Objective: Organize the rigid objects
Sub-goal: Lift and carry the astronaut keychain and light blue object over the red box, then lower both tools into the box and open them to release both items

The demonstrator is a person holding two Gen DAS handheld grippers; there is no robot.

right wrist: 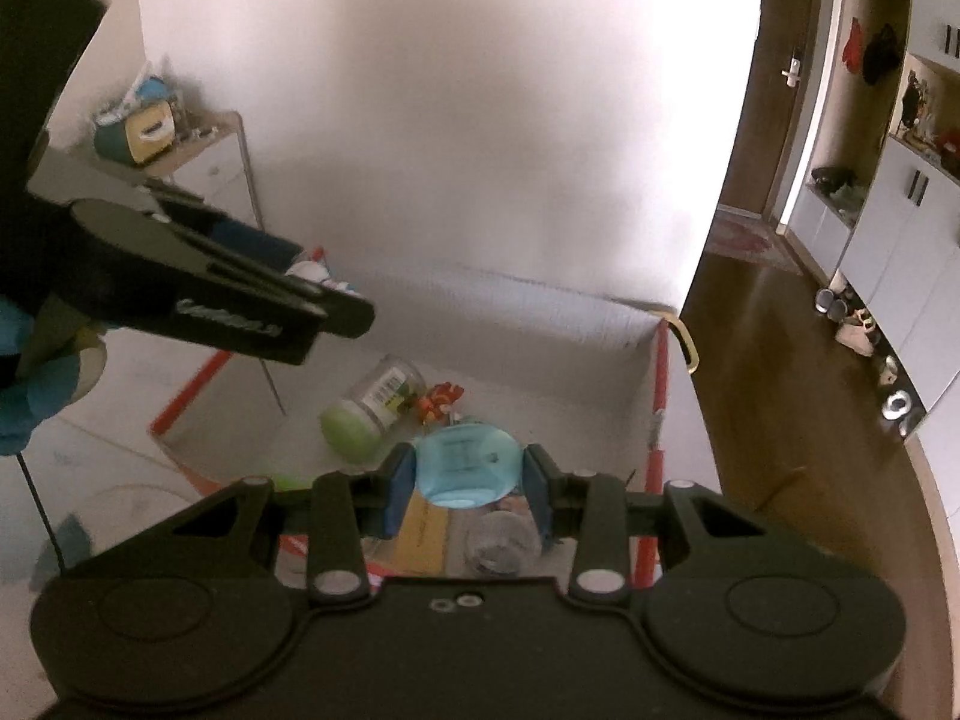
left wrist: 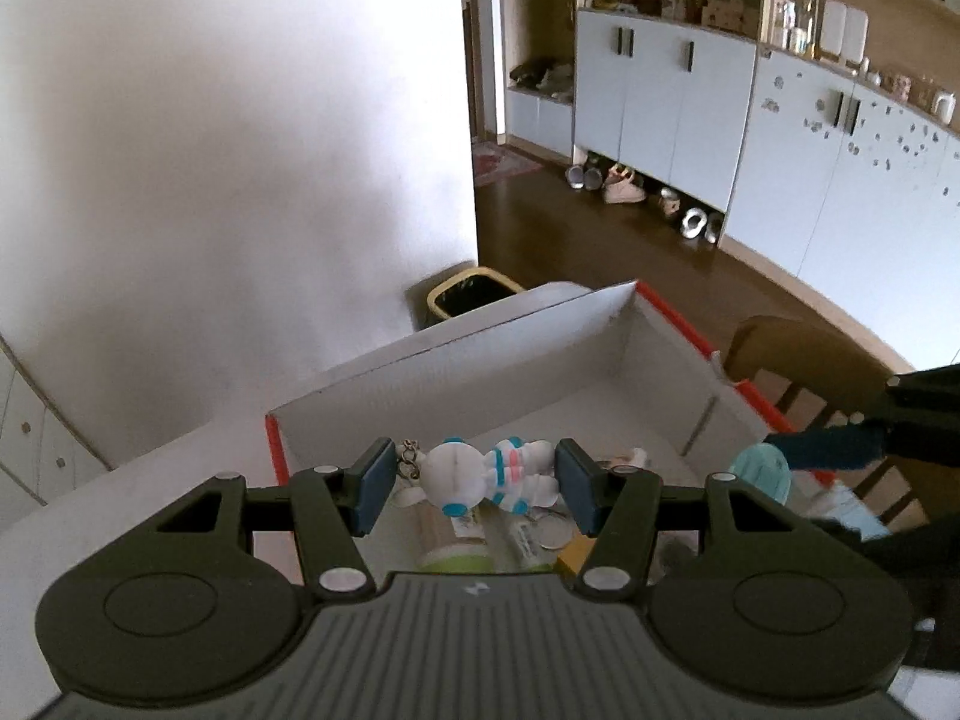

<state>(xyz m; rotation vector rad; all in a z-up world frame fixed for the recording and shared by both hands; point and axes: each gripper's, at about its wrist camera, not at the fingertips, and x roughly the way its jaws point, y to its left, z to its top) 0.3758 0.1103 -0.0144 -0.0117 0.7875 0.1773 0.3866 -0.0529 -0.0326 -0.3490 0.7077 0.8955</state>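
Over the open cardboard box (left wrist: pixel 600 360), from the left wrist camera, the left tongs (left wrist: pixel 474 483) sit about half open around one white astronaut figure (left wrist: pixel 486 477). Its head and feet fill most of the gap, yet I cannot tell whether the pads actually press it. At 3 o'clock the right tongs come in with a pale blue object (left wrist: pixel 762 468). Below the figure lie one green-capped jar (left wrist: pixel 456 546) and one key ring (left wrist: pixel 555 531).

From the right wrist camera, the right tongs (right wrist: pixel 468 489) are closed most of the way on that one round, pale blue container (right wrist: pixel 467 468), pads against both its sides, above the box (right wrist: pixel 540 324). On the box floor at 11 o'clock lies the single jar (right wrist: pixel 366 411), with one small orange-red toy (right wrist: pixel 441 402) beside it and one clear bottle (right wrist: pixel 501 543) directly beneath. The left tongs (right wrist: pixel 336 315) reach in at 9 o'clock.

My worry: both tongs crowd one box, so they could knock together. The figure, if loosely held, might slip sideways. The round container could roll on landing against the bottle.
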